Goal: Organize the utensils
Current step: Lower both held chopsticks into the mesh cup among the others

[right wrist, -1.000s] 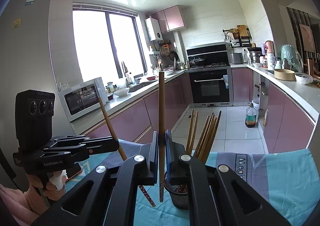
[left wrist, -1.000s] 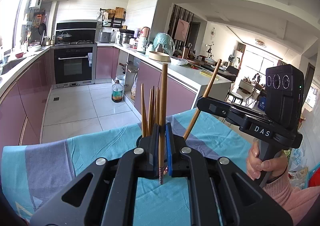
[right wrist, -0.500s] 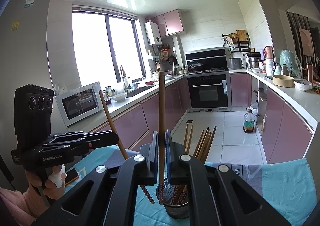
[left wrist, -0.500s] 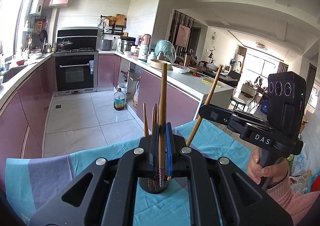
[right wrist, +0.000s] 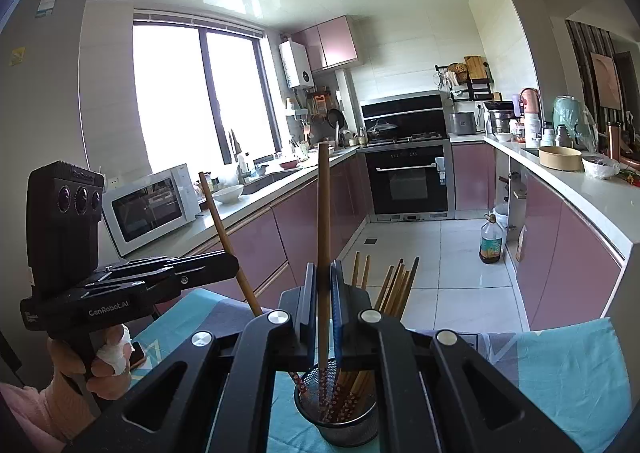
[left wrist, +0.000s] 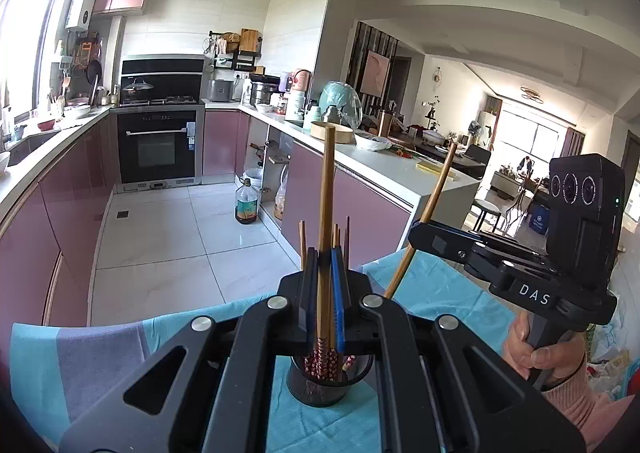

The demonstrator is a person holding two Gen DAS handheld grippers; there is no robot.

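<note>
A black mesh holder (left wrist: 327, 387) (right wrist: 340, 419) stands on the teal and grey tablecloth (left wrist: 120, 365) with several wooden chopsticks in it. My left gripper (left wrist: 325, 253) is shut on one upright chopstick (left wrist: 327, 193). That stick's red patterned lower end hangs at the holder's mouth. My right gripper (right wrist: 323, 269) is shut on another upright chopstick (right wrist: 323, 205), whose lower end reaches into the holder. In each view the other gripper (left wrist: 436, 239) (right wrist: 224, 267) shows at the side with its slanted stick, a hand on its handle.
The table's far edge (left wrist: 240, 303) drops to a tiled kitchen floor (left wrist: 168, 237). Pink cabinets and counters line both sides, with an oven (right wrist: 412, 181) at the back. A phone (right wrist: 138, 353) lies by the hand on the left gripper.
The holder, first hidden behind the jaws, has slid down in both views and now shows below them. Both grips on the chopsticks are unchanged.
</note>
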